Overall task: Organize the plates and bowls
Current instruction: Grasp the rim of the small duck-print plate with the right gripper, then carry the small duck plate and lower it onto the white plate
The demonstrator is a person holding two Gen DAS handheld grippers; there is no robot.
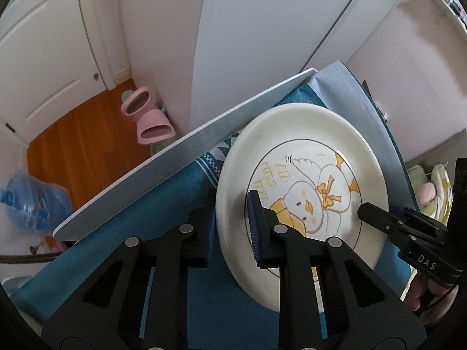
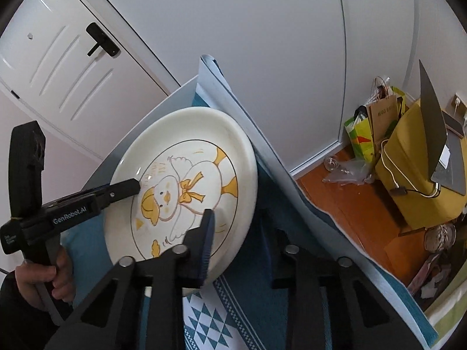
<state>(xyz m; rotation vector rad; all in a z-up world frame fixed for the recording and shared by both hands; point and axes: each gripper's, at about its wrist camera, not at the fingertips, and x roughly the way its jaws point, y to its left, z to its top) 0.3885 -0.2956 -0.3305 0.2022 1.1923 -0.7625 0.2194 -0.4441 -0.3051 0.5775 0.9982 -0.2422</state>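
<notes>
Two grippers: both on one plate, from opposite sides.
Plate (image 1: pixel 303 175): cream, with a yellow duck drawing, over the blue cloth (image 1: pixel 163 204) on a pale tabletop (image 1: pixel 181 157); appears raised off the cloth at a tilt, though cannot tell whether some edge rests on it.
Left gripper (image 1: pixel 230 221): straddling the plate's near rim, blue-padded finger (image 1: pixel 254 227) on the top face, other finger below the rim and mostly hidden; pinching the plate, by the look of it.
Right gripper (image 2: pixel 236 239): same story on the far side, padded finger (image 2: pixel 207 242) over the face, partner finger under the rim; pinching the plate too (contact underneath not visible, so a judgement).
Step in hand: carrying the plate two-handed, probably toward a stack; no bowls or other plates in either view.
Doing it well: matching height and pace on both sides, levelling the plate, no twisting one grip against the other.
Grip: shallow, right at the rim, and glazed ceramic is slick; firm squeeze, slow travel.
Release: only once the plate sits flat on something, one side first and then the other.
Hazard: table edge close, wooden floor (image 2: pixel 356 204) below.
</notes>
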